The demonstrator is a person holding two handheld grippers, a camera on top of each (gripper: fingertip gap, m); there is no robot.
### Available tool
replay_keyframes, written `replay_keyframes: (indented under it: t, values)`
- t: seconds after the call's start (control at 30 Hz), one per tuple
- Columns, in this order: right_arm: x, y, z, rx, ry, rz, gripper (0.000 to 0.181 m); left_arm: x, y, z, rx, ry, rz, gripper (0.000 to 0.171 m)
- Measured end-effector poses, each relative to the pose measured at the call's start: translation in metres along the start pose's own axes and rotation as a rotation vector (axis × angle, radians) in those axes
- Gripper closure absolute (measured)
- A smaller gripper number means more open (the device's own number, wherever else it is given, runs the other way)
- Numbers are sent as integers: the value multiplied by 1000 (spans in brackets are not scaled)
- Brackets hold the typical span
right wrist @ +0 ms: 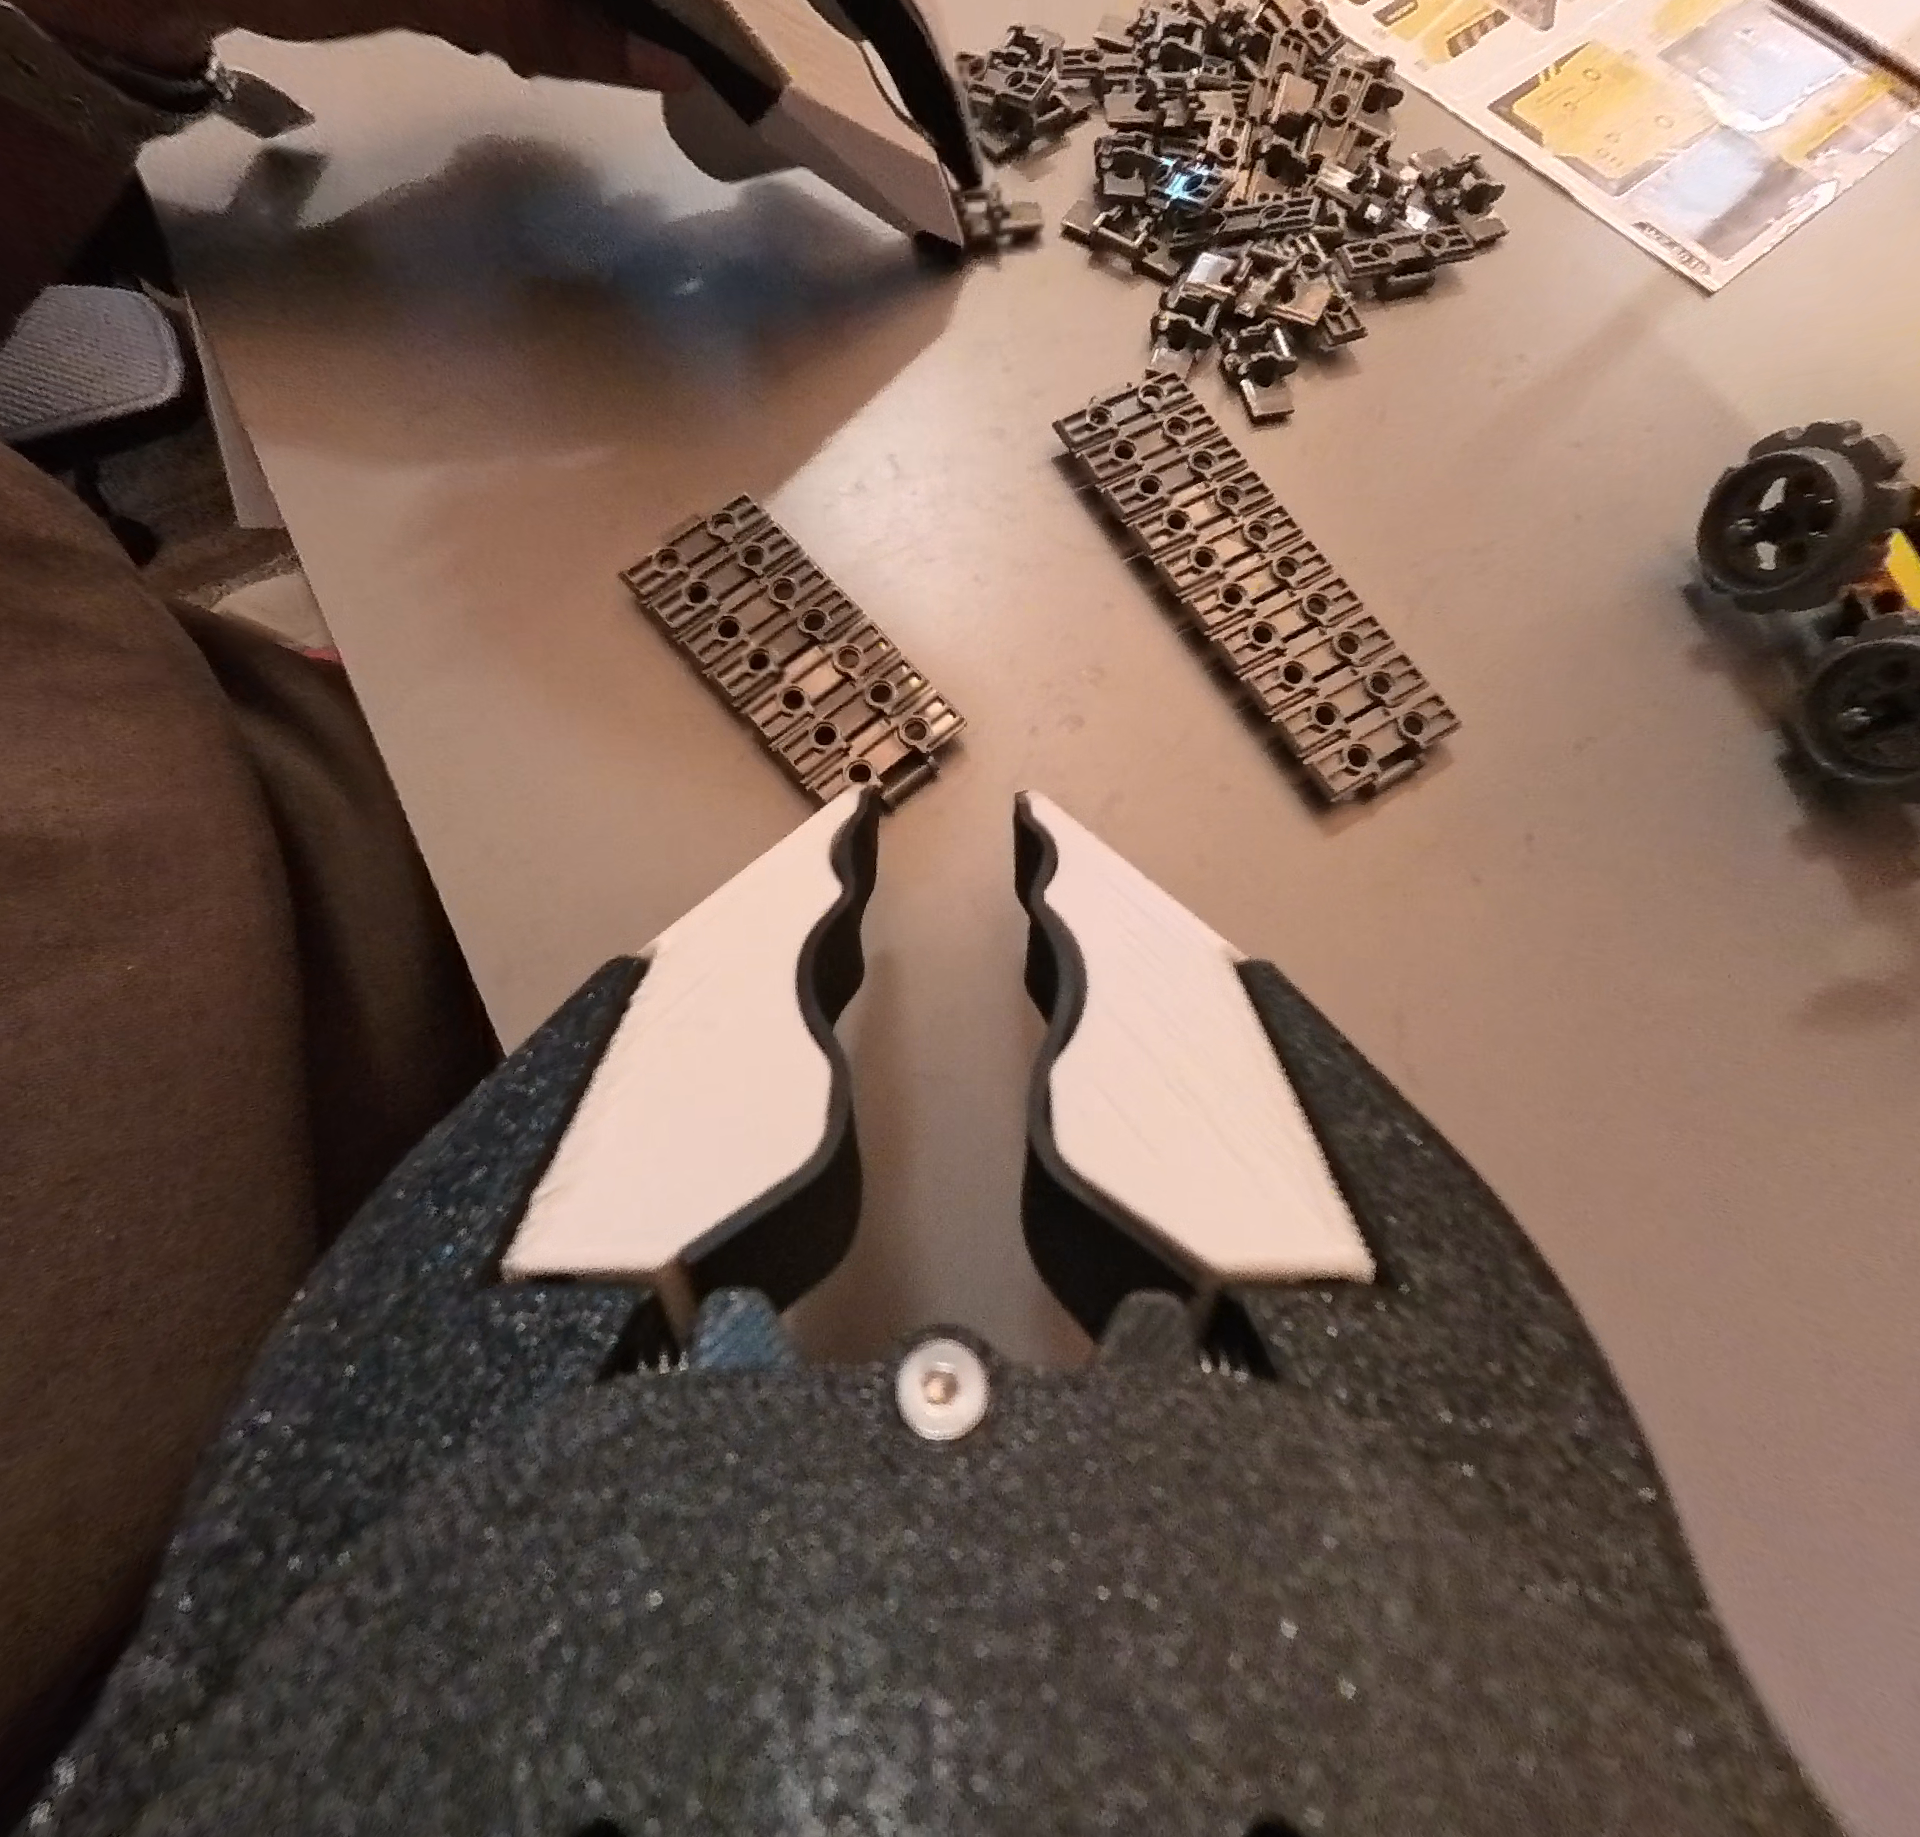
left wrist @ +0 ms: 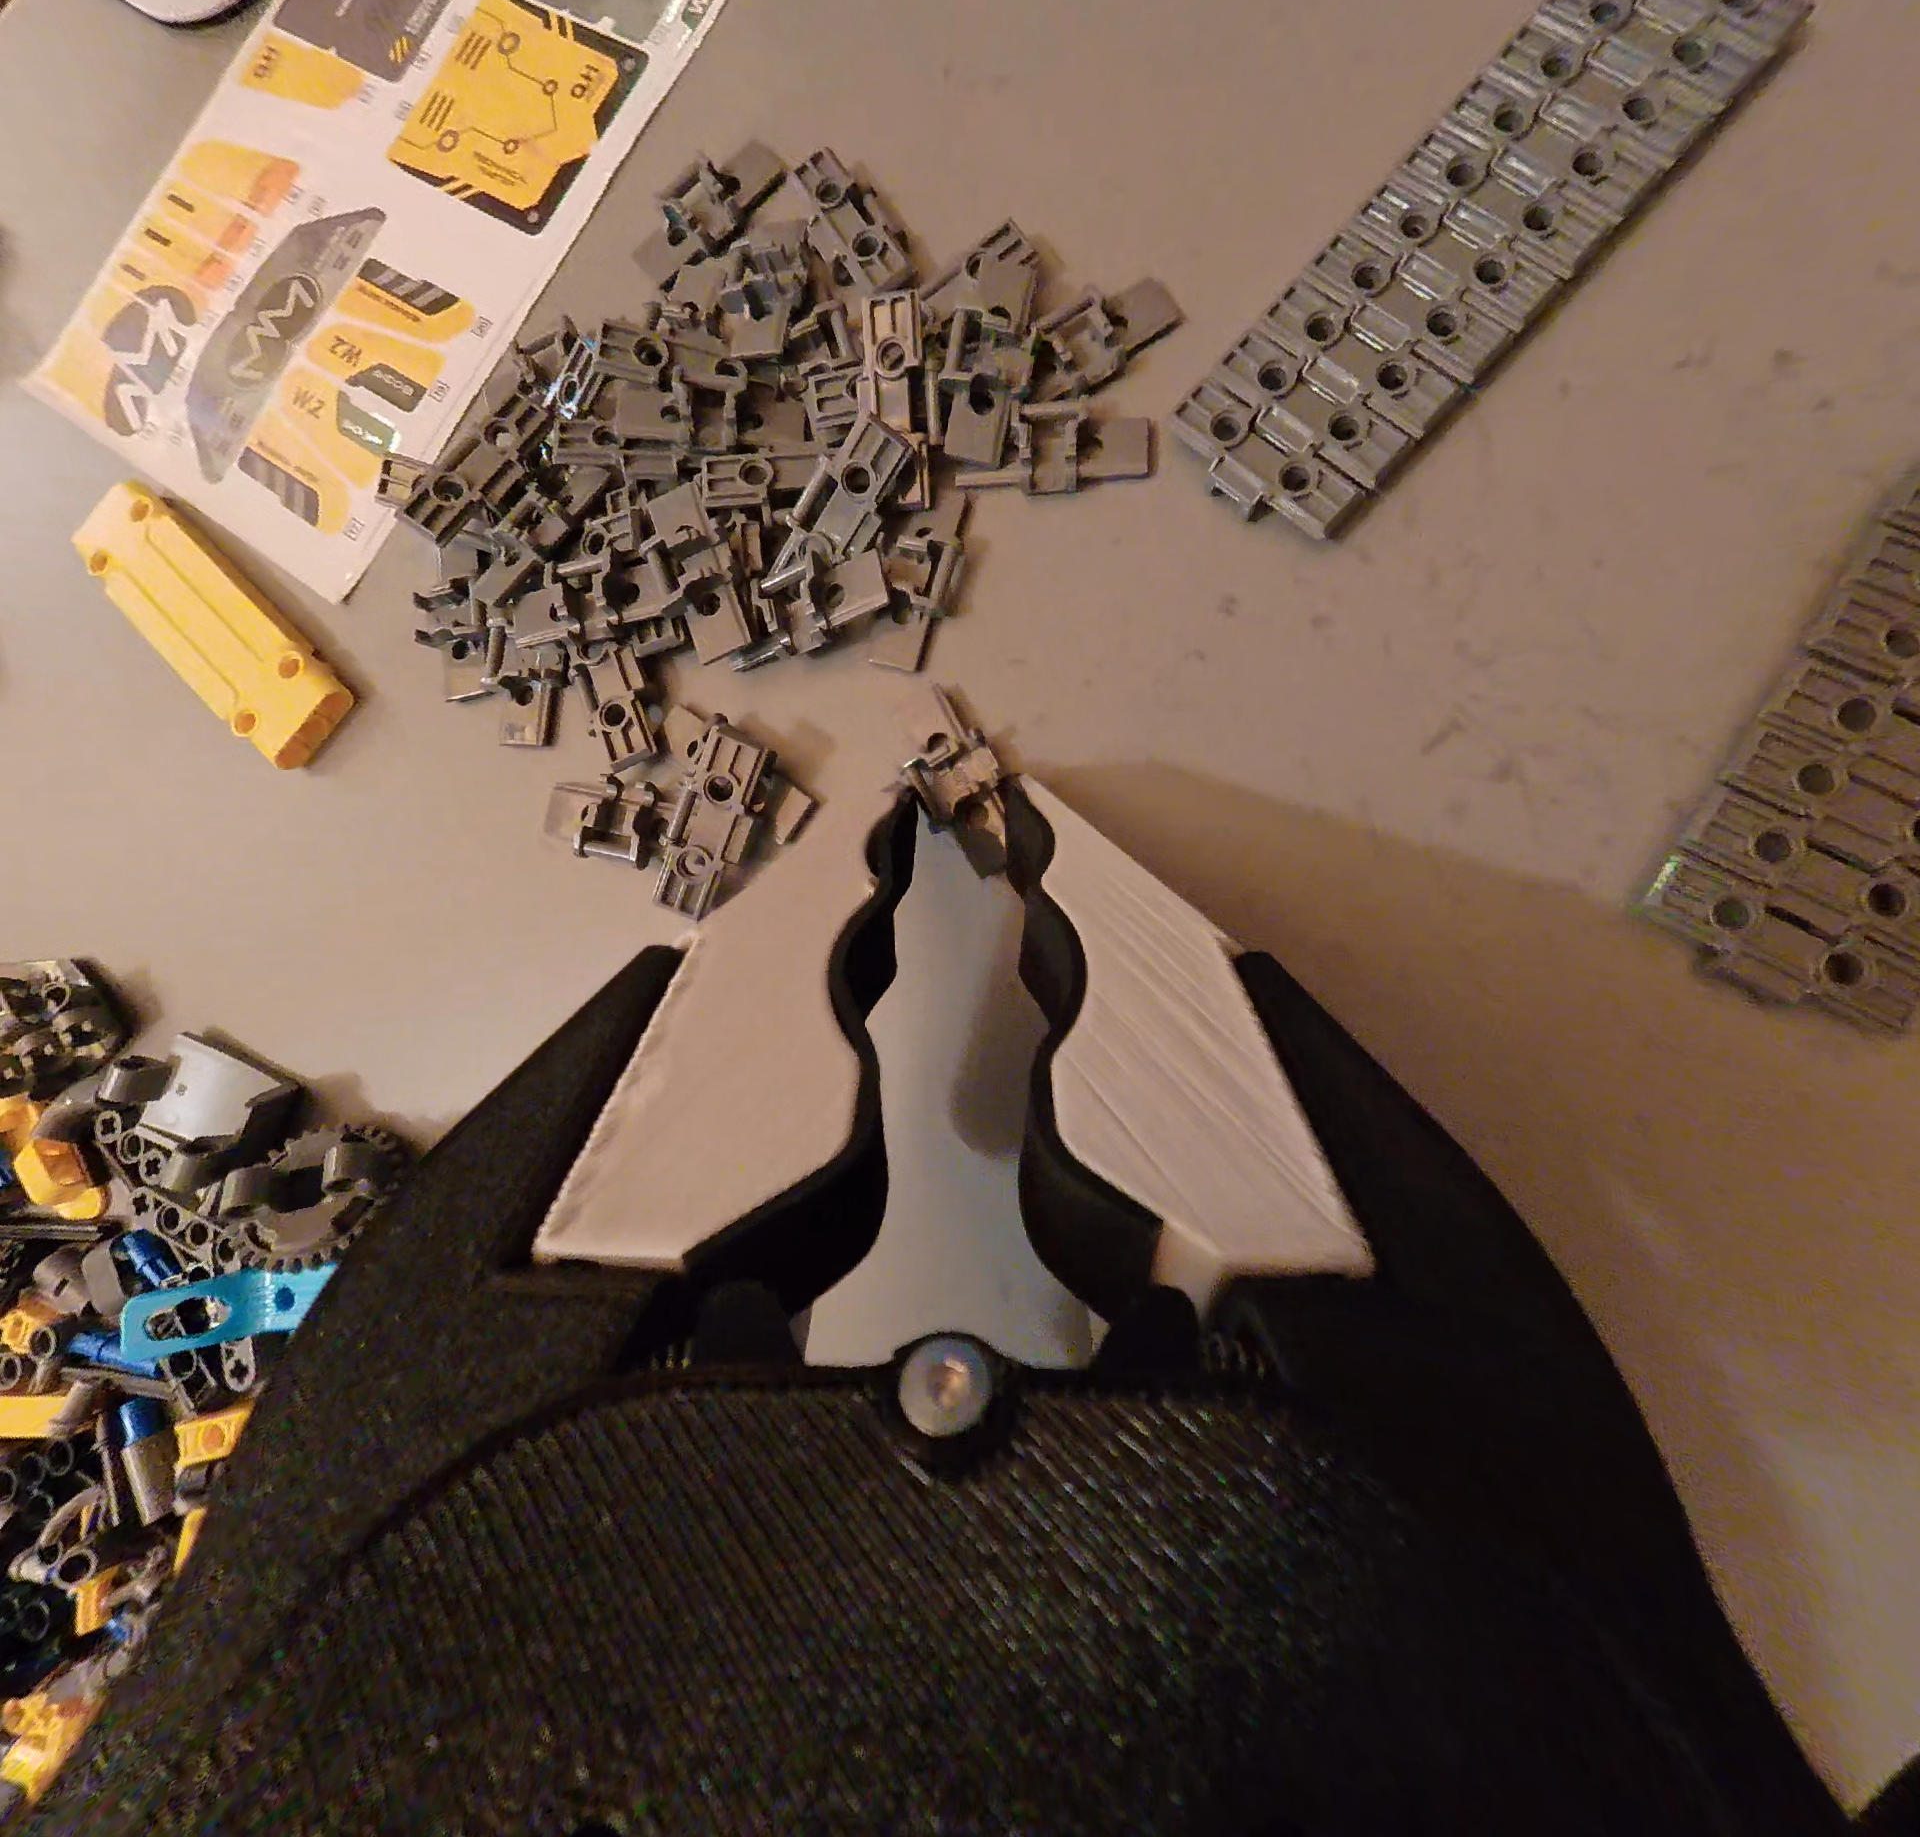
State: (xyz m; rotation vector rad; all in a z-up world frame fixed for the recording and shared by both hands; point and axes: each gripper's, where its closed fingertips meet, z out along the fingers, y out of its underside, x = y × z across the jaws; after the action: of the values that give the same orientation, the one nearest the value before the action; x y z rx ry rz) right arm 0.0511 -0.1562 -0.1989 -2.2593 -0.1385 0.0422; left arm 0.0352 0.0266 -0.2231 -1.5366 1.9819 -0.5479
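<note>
My left gripper [left wrist: 956, 800] is shut on a single grey track link [left wrist: 954, 781], held just off the grey table near the front of a heap of loose grey track links [left wrist: 717, 457]. It also shows far off in the right wrist view [right wrist: 961, 218], with the link [right wrist: 1000, 218] at its tip. My right gripper [right wrist: 943, 811] is open and empty; its left fingertip [right wrist: 854, 813] is at the near end of a short assembled track strip [right wrist: 795, 649]. A longer track strip [right wrist: 1252, 592] lies to the right, and shows in the left wrist view [left wrist: 1496, 229].
A sticker sheet [left wrist: 343, 208] and a yellow panel piece [left wrist: 213, 624] lie at left. A pile of mixed parts [left wrist: 114, 1268] sits at lower left. A partly built wheeled model [right wrist: 1818, 634] stands at right. A person's arm [right wrist: 312, 0] holds the left gripper. The gap from one gripper's tips to the other's is roughly 20 centimetres.
</note>
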Motion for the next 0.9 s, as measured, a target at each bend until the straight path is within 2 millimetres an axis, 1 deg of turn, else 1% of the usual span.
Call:
replay_keyframes:
  t: [0.07, 0.13, 0.17, 0.2, 0.27, 0.33, 0.4, 0.5, 0.57, 0.6, 0.63, 0.73, 0.77, 0.8, 0.83, 0.9]
  values:
    - [1, -4, 0, 20, 14, -1, 156, 4, -6, -8, 54, 31, -19, 157]
    - [3, -15, -1, 78, 43, -16, 152, 16, -23, -22, 180, 129, -93, 157]
    - [4, -25, -2, 132, 70, -36, 148, 24, -35, -33, 269, 210, -156, 157]
    - [5, -38, -4, 206, 108, -71, 143, 34, -49, -46, 369, 325, -235, 158]
    - [-1, -66, -11, 368, 180, -164, 137, 58, -75, -75, 536, 618, -399, 158]
    - [-11, -88, -17, 487, 228, -235, 137, 73, -90, -98, 623, 863, -528, 159]
    - [-18, -104, -20, 563, 247, -273, 136, 83, -99, -108, 660, 987, -585, 159]
    - [-23, -116, -20, 599, 245, -289, 134, 102, -104, -113, 661, 1082, -589, 159]
    - [-23, -118, -21, 602, 248, -283, 137, 112, -107, -115, 659, 1126, -587, 159]
    - [-21, -119, -23, 607, 254, -275, 141, 116, -108, -116, 662, 1136, -583, 159]
    - [-21, -119, -25, 610, 251, -273, 142, 118, -108, -116, 668, 1144, -583, 159]
    - [-22, -111, -26, 573, 208, -257, 142, 125, -106, -112, 633, 1145, -558, 159]
    - [-19, -106, -26, 548, 205, -255, 142, 126, -104, -105, 600, 1107, -538, 149]
    - [-15, -99, -26, 511, 203, -262, 143, 128, -99, -97, 559, 1044, -488, 135]
    - [-10, -88, -23, 446, 194, -276, 142, 132, -93, -88, 519, 969, -414, 122]
    - [0, -57, -15, 262, 139, -309, 142, 138, -76, -68, 421, 791, -220, 108]
